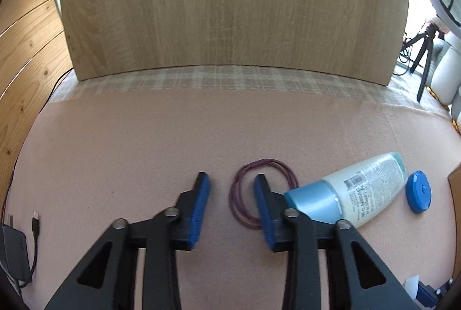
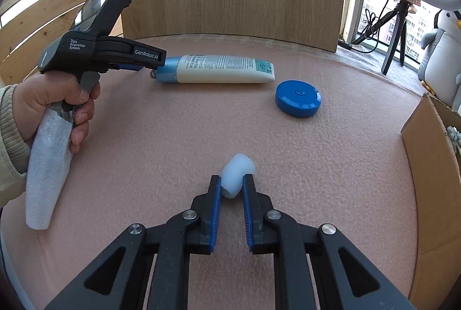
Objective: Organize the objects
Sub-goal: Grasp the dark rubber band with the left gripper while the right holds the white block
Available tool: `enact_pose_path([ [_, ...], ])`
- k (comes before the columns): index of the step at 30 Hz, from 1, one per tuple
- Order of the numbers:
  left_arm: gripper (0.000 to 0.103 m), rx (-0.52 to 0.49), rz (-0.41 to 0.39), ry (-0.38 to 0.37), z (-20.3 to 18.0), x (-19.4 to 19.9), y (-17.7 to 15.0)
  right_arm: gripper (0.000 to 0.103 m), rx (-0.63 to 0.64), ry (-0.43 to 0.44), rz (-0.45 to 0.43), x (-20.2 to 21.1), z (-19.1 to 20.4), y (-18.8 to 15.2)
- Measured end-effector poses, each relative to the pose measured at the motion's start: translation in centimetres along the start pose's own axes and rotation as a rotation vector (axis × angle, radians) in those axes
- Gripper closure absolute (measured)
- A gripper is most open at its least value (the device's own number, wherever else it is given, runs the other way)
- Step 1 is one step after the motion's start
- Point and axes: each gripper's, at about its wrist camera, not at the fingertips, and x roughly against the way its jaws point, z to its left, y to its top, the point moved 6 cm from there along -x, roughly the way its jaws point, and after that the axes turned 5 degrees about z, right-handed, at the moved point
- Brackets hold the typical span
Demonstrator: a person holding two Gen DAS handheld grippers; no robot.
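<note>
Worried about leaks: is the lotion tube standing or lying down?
Lying down: the lotion tube rests lengthwise on the pink mat, blue cap on.

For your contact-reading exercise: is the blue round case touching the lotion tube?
Apart. The right wrist view shows bare pink mat between the blue round case and the lotion tube; the left wrist view shows a narrow gap too.

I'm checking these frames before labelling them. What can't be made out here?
- Purple cord loop, left wrist view: near side hidden behind the left claw.
- Tube label, both views: print too small to read.
- Cardboard box, right wrist view: cut off by the edge, contents mostly hidden.
</note>
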Motion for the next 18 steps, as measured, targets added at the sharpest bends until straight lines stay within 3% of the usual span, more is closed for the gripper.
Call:
enact_pose_path([
  [1, 0.102, -0.026, -0.002, -0.001, -0.6, 0.1, -0.2, 0.09, 0.0, 0.0, 0.0, 0.0, 0.0, 0.0],
  [3, 0.102, -0.068, -0.005, 0.026, -1.4, 0.3, -0.5, 0.09, 0.002, -0.001, 0.0, 0.0, 0.0, 0.0],
  [9, 0.102, 0.0, 0.003, -0.008, 0.5, 2.1, -3.3, 0.09, 0.0, 0.002, -0.002, -0.1, 0.0, 0.0],
  [18, 0.102, 0.143, 0.034, -0.047, 4.4, 8.8, -14.1, 0.09, 0.01, -0.011, -0.004, -0.2, 0.3, -0.1],
])
